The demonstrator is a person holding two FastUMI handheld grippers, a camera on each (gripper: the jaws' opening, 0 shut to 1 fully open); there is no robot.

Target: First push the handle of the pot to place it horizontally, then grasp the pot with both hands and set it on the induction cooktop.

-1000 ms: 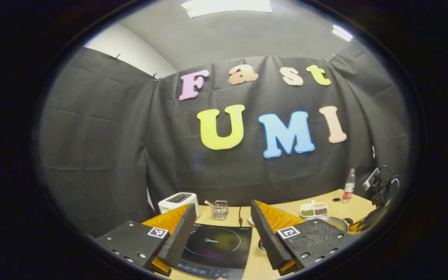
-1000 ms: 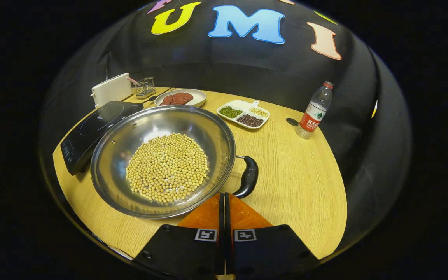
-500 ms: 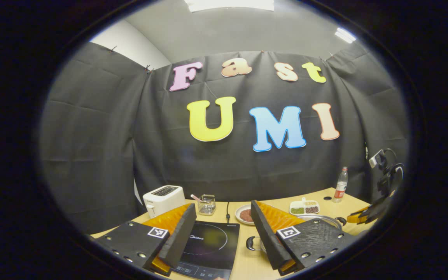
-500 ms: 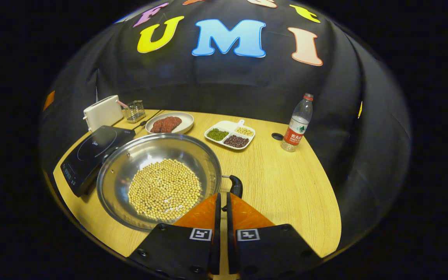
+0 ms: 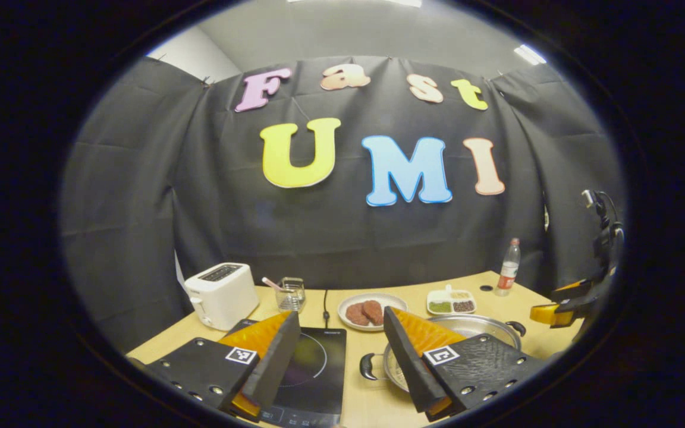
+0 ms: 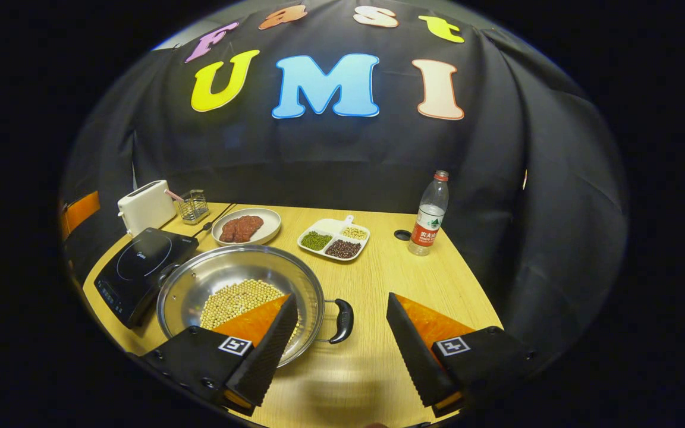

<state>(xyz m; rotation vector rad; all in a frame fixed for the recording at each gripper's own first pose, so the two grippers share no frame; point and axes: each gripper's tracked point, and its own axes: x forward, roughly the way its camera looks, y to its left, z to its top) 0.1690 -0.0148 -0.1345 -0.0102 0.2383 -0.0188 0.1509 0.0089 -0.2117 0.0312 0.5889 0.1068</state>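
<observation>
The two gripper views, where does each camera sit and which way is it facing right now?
Left gripper view: rides the left gripper, facing the booth wall across the cooktop; its own fingers spread below.
Right gripper view: rides the right gripper, looking down over the pot of beans; own fingers spread, straddling the pot's handle.
Shared: pot, cooktop, toaster, bottle.

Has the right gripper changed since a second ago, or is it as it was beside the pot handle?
Yes. The right gripper, shut before, now has its fingers spread wide, and it has backed away from the pot, whose handle sits between them.
</observation>
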